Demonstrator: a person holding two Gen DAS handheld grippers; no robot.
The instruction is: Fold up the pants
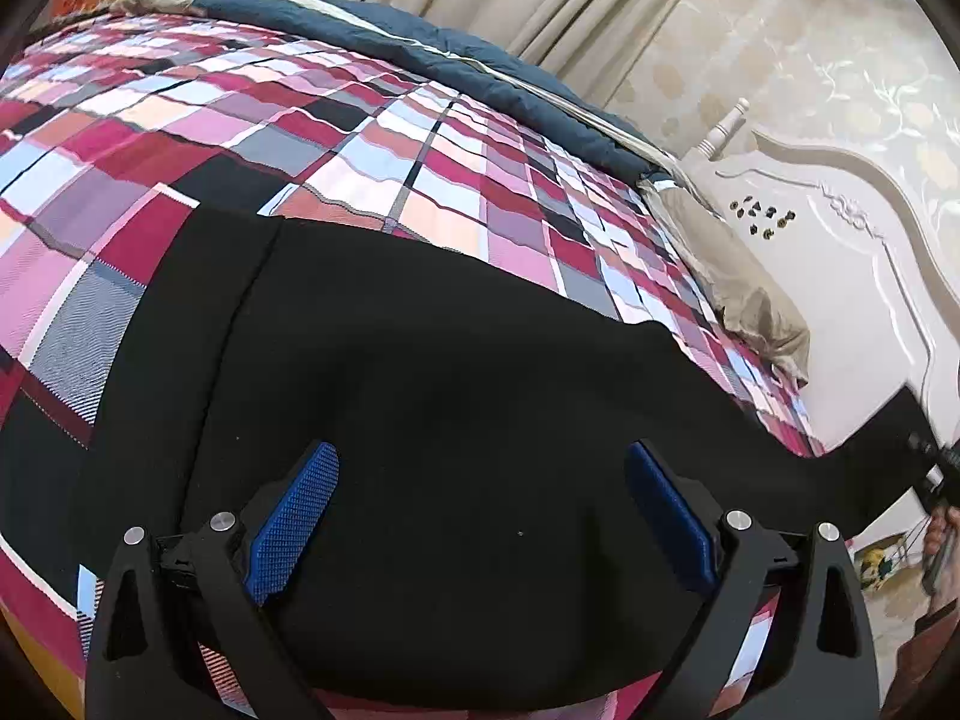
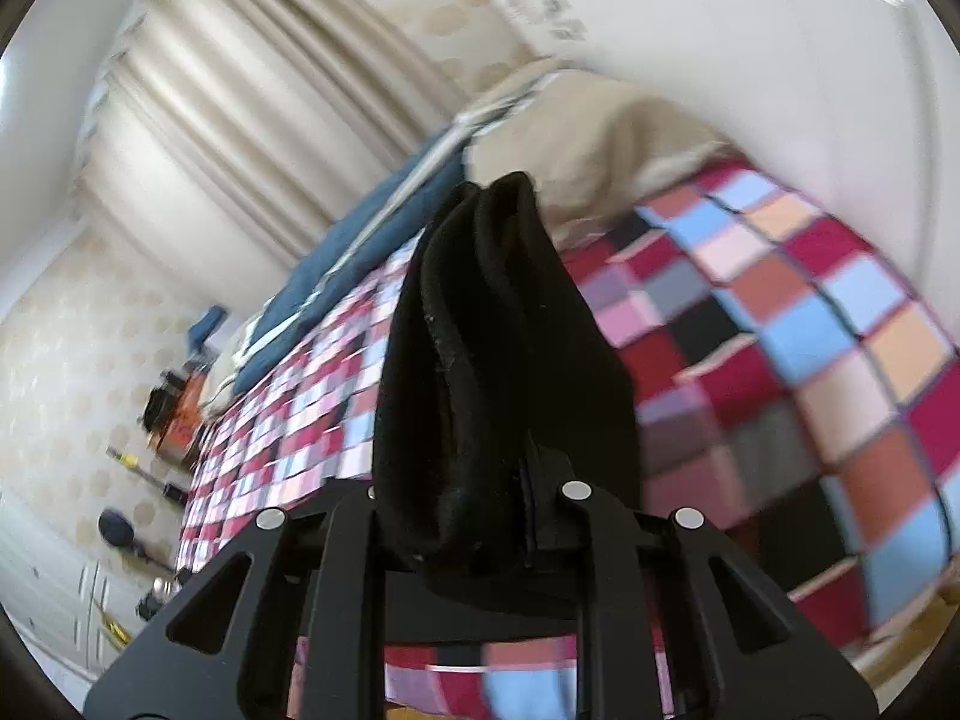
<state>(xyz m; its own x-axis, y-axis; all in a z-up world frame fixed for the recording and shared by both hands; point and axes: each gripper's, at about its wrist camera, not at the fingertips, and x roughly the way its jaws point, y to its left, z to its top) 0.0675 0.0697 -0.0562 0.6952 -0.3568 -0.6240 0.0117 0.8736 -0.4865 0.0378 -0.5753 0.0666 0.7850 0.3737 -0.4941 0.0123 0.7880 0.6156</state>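
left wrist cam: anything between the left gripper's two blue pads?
Only the black pants, lying flat on the plaid bedspread. The left gripper is open above them, its blue pads set apart with nothing clamped. This shows in the left wrist view.

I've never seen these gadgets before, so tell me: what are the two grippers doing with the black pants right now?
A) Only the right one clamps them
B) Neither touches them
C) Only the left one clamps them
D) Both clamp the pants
A: the right gripper is shut on a bunch of the black pants, while the left gripper hangs open above them.
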